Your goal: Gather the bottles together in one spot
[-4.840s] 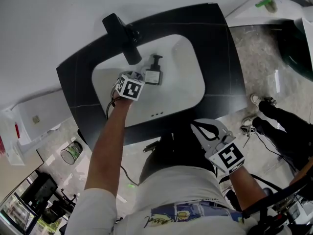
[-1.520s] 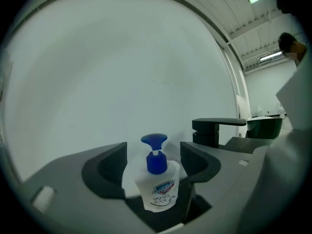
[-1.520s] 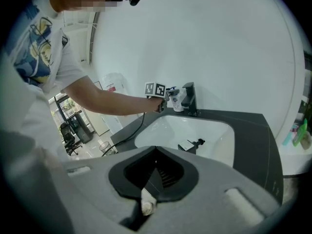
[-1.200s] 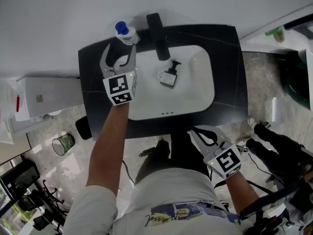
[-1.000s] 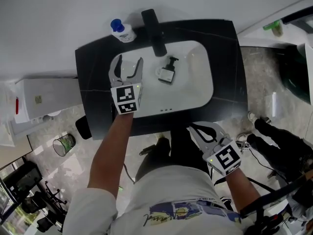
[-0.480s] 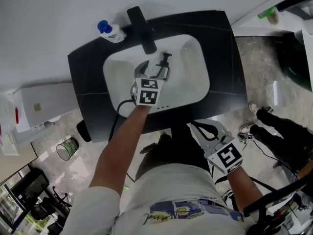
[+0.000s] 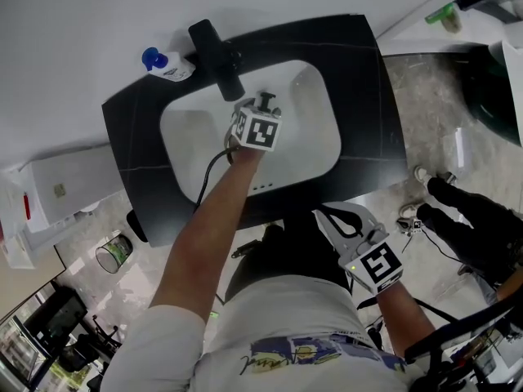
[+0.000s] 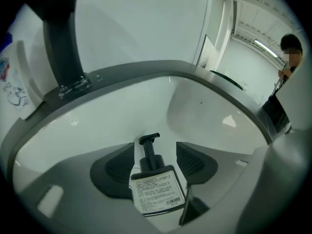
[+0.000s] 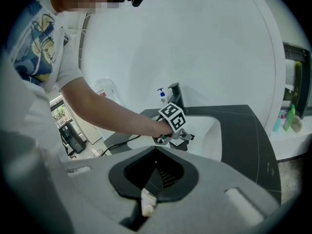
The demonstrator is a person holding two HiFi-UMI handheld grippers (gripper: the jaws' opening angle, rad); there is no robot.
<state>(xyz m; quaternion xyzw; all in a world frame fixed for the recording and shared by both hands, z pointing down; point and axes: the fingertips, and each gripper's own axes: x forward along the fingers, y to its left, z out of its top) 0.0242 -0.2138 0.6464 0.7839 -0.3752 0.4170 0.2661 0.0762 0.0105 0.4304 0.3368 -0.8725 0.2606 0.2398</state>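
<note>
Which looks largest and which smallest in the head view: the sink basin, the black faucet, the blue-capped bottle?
1. sink basin
2. black faucet
3. blue-capped bottle
The faucet rises toward the camera, which may inflate its apparent size.

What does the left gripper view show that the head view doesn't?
Only the left gripper view shows the pump bottle label and the left claw jaws. They have just been closing and stand apart on either side of the bottle. Only the head view shows the right claw, shut, in front of the black counter. Both show the white basin and the black faucet.
</note>
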